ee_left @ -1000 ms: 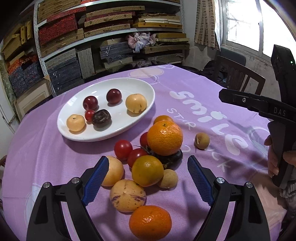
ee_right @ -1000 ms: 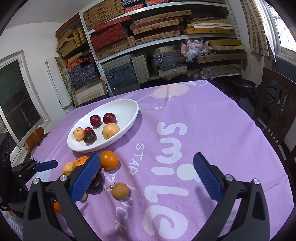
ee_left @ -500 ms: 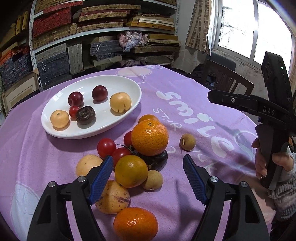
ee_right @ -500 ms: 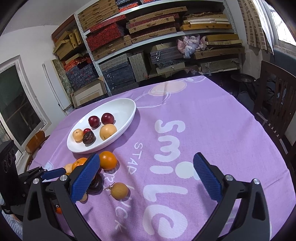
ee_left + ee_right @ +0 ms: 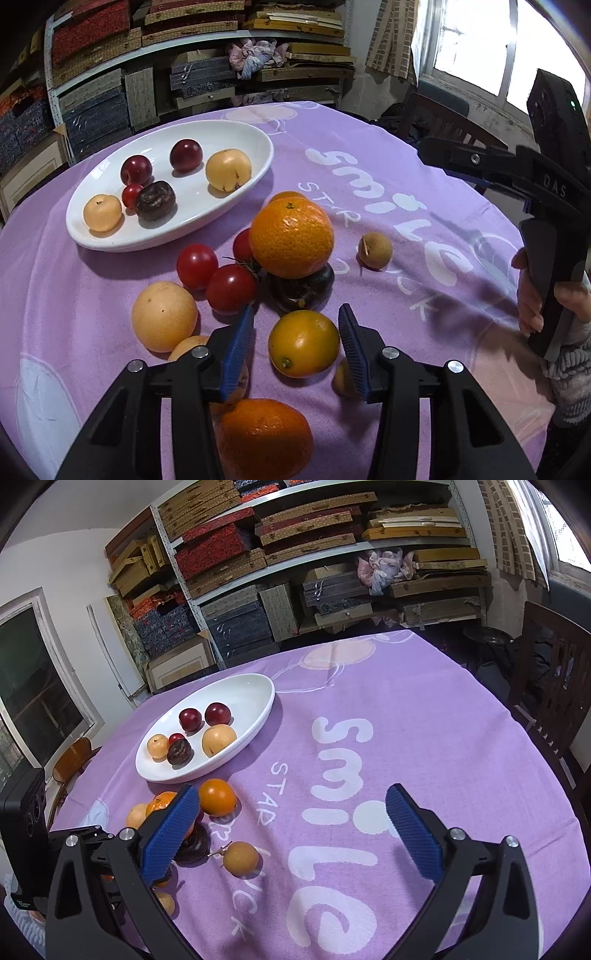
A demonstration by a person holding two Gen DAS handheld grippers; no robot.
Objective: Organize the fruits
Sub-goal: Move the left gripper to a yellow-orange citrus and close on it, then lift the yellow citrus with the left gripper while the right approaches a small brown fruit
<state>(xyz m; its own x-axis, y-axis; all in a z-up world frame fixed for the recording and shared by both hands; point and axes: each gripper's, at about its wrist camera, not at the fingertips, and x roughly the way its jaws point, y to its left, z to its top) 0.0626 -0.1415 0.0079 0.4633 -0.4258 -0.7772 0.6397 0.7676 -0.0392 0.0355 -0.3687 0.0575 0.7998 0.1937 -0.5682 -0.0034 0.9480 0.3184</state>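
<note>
- left gripper [image 5: 295,332] straddles the yellow orange [image 5: 303,343]: jaws part open, a gap showing each side, nothing gripped yet.
- right gripper [image 5: 291,830] is wide open, holding nothing, hanging over bare cloth [image 5: 424,746] toward its right edge.
- the orange sits in the pile near the cloth's near edge, just in front of the dark fruit [image 5: 301,291] with the big orange [image 5: 291,236] perched on top.
- risk: we push forward while closing, the left pad [image 5: 238,345] clips a tomato [image 5: 231,288] or the dark fruit, and the big orange rolls off.
- risk: the right pad [image 5: 352,350] is touching or nearly touching the small brown fruit [image 5: 341,376]; it may get pinched or kicked off the near edge.
- risk: round skin and an off-centre squeeze, so it could squirt out.
- orientation: slightly oval, long axis roughly left-right across the jaws; stem end faces us, low on the near side.
- plate [image 5: 110,240] lies toward the far left corner, part filled.
</note>
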